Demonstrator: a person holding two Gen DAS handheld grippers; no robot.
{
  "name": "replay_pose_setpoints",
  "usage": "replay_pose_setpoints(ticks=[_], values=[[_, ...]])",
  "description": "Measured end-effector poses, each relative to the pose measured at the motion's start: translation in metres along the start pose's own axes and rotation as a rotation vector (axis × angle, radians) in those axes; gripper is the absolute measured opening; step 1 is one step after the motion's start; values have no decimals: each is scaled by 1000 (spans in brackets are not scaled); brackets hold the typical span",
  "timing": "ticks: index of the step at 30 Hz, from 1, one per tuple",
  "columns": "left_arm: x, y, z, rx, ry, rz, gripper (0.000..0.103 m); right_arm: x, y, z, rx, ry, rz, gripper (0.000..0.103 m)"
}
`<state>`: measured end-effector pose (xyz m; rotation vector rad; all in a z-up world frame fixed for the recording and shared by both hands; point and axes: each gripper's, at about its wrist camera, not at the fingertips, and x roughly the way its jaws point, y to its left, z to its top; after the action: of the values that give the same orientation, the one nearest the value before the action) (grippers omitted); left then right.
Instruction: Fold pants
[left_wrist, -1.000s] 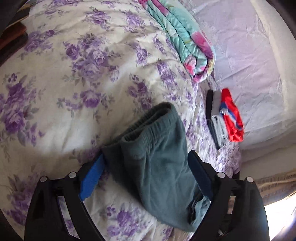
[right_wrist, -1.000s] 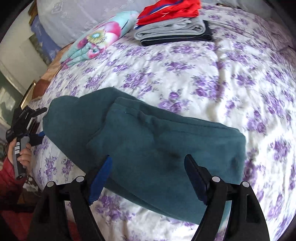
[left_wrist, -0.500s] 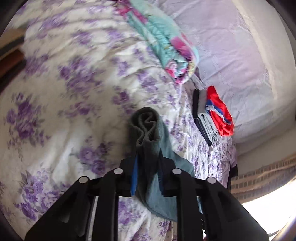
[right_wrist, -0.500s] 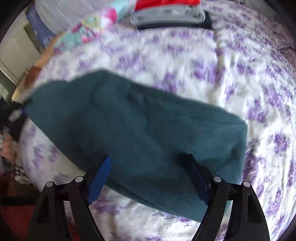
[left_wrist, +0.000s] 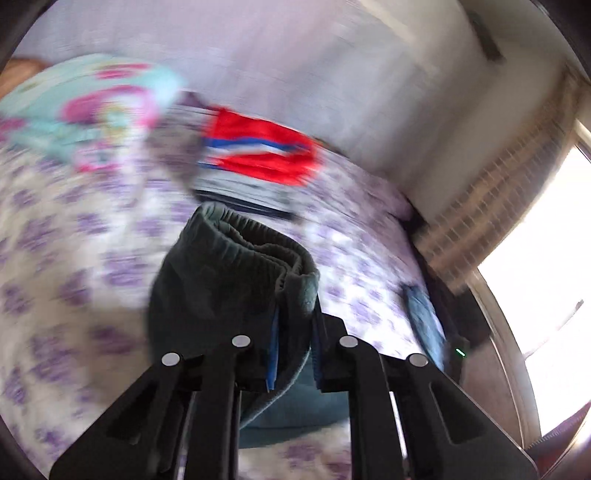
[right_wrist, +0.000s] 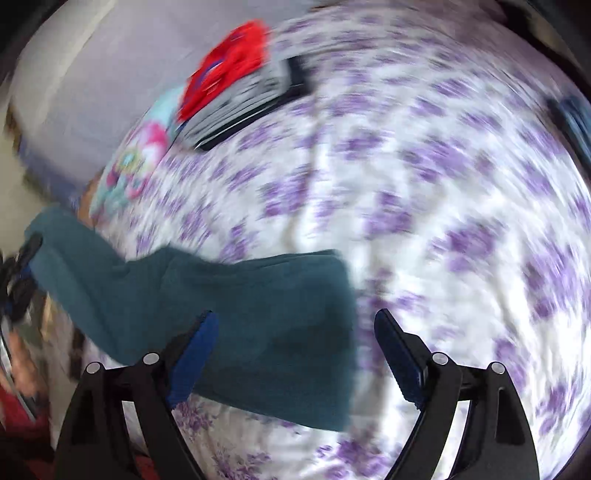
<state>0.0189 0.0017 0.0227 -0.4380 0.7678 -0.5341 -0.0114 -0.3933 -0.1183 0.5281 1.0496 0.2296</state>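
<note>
Dark teal pants (right_wrist: 240, 314) lie on the purple-flowered bedspread (right_wrist: 443, 184), one end lifted off toward the left. My left gripper (left_wrist: 295, 321) is shut on the bunched elastic waistband of the pants (left_wrist: 229, 280) and holds it up above the bed. It also shows at the far left edge of the right wrist view as the left gripper (right_wrist: 18, 284), with a hand (right_wrist: 18, 354) below it. My right gripper (right_wrist: 295, 315) is open and hovers over the other end of the pants; its pads touch nothing. Both views are blurred by motion.
A stack of folded clothes (left_wrist: 255, 162) topped by a red garment sits at the far side of the bed, also seen as the stack (right_wrist: 236, 85). A turquoise flowered blanket (left_wrist: 85, 107) lies beside it. A blue item (left_wrist: 424, 321) rests by the bed's right edge near a bright window (left_wrist: 546, 258).
My left gripper shut on the waistband, then lifted and rolled with it, pulling the pants off the bed. The right gripper slid toward the pants' right end and stayed open.
</note>
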Motion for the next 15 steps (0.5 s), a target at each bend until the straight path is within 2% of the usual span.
replay_pose_setpoints(ticks=[1,3,4,5,6,7,8,9,10,12,15], values=[[20,-28,-1,58,57,-77,13,-6,-14,-2,54,-14,8,87],[54,-71,-15,144,160,-183,15,-18,-39,-7,133,-39,7,87],[79,-92,-29,197,251,-221,28,-24,-50,-10,160,-52,-1,87],[103,-107,-44,253,339,-215,42,-28,-58,-13,174,-61,-10,87],[121,-115,-58,298,390,-165,72,-31,-64,-16,188,-67,-20,87],[140,-115,-74,324,422,-62,82,-34,-71,-19,204,-69,-25,87],[150,-109,-81,306,448,-20,82,-36,-76,-22,216,-69,-23,87],[157,-99,-84,246,487,-26,81,-38,-79,-26,223,-71,-20,87],[157,-82,-82,143,512,-60,81,-39,-80,-29,225,-75,-15,87],[142,-55,-76,10,482,-72,82,-36,-76,-32,217,-77,3,87],[117,-19,-64,-103,406,-7,86,-28,-61,-29,177,-63,18,87]])
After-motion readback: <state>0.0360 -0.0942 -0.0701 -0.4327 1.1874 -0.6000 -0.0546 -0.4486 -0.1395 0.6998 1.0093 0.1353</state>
